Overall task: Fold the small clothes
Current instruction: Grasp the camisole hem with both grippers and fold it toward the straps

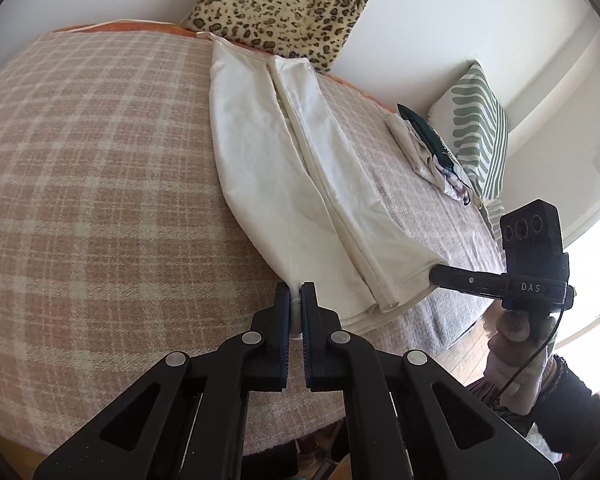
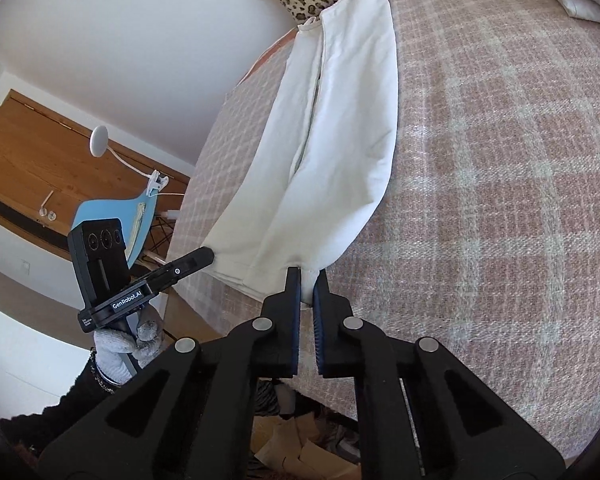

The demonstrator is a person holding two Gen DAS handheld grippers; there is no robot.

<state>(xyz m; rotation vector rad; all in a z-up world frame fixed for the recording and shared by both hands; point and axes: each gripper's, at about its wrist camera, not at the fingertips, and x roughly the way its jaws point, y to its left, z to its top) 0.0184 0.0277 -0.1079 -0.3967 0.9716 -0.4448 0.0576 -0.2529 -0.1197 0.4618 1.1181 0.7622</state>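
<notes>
You have a long cream cotton garment (image 1: 284,168) lying on the bed with the pink and white checked blanket (image 1: 92,152). Its two long sides are already folded in toward the middle, so it makes a thin strip. It runs from the near edge of the bed to the far edge, where the leopard-print cushion (image 1: 284,4) leans on the wall.

Your left claw (image 1: 296,304) is pinched tight on the near left corner of the strip. Your right claw (image 2: 308,284) is pinched tight on the near right corner. Both corners sit right at the near edge of the bed.

It looks like you are about to fold the strip in half the long way. For that, lift both corners together and keep them level. Carry them toward the far end, then lay them down on the strap end so the edges match. Go slow, or the folded sides may fall open.

A small pile of other clothes (image 1: 432,156) waits far off on the right by the green and white striped pillow (image 1: 476,128).
</notes>
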